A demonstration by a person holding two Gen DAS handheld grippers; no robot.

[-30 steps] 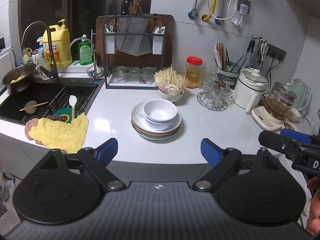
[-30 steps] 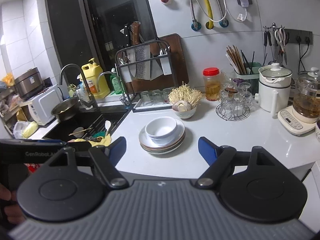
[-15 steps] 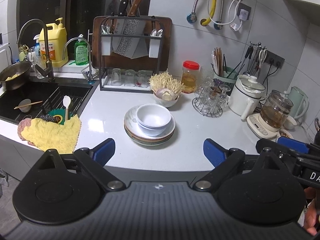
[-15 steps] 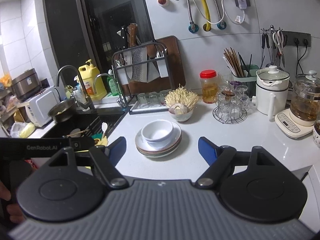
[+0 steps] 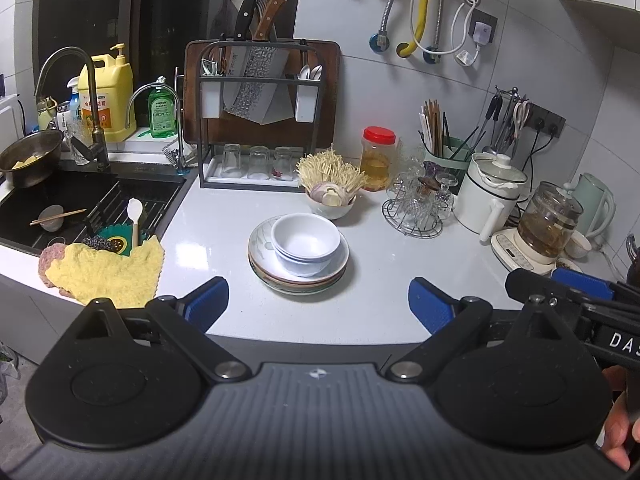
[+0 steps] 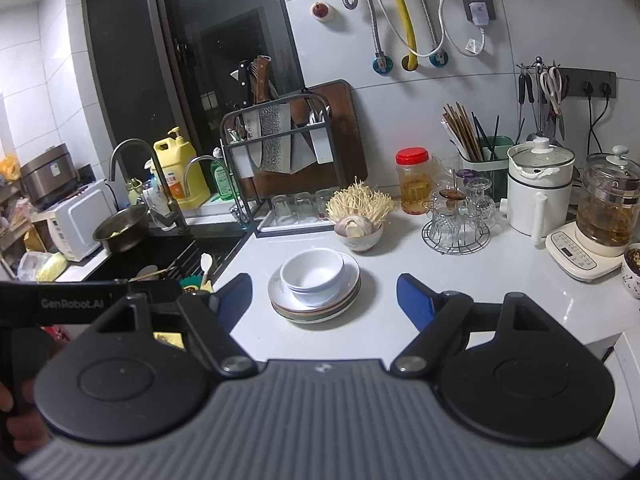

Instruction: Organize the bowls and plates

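While both hand-held grippers are hovering off the front edge of the white worktop (image 5: 372, 312), nothing is sitting between their blue pads; the left hand-held gripper (image 5: 318, 300) is standing wide open and gripping nothing, and the right hand-held gripper (image 6: 324, 296) is spread open and empty too. Just ahead of the left one, slightly left of its centre line, the stack of plates (image 5: 298, 270) is resting on the worktop with nested white bowls (image 5: 306, 242) sitting on top; from the right one the same stack (image 6: 316, 298) is showing just ahead between its fingers, nearer the left finger, not touching either. Further ahead, a small bowl of enoki mushrooms (image 5: 330, 188) is standing just behind the stack; off to the left gripper's left, a yellow cloth (image 5: 106, 276) is draping over the edge by the sink (image 5: 80, 196); the right gripper's blue fingertip (image 5: 582, 282) is poking in at its far right.
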